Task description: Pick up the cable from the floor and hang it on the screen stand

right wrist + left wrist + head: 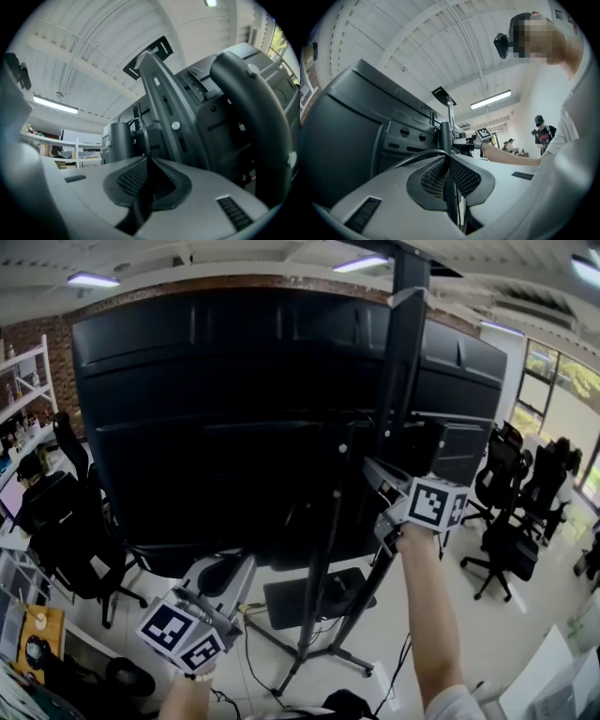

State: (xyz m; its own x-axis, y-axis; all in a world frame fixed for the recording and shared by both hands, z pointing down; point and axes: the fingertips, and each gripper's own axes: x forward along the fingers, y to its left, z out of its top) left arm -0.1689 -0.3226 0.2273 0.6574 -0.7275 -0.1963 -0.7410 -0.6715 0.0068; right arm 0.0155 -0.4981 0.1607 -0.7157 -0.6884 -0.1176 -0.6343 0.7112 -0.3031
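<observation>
The left gripper (449, 158) is clenched on the black cable (420, 153), which arcs out to the left from the jaw tips. The right gripper (147, 161) pinches the same cable, which loops up just ahead of its jaws. The screen stand (161, 93) rises close beyond.

The right gripper (148, 174) has its jaws closed on a thin black cable (146, 140), just left of the screen stand (165, 101); the cable rises from the pads and curves over leftward, close to the stand's slanting column. Right of the stand bulks the dark screen back (262, 122); well left of the stand are a ceiling light (55, 105) and white shelves (75, 150).
</observation>
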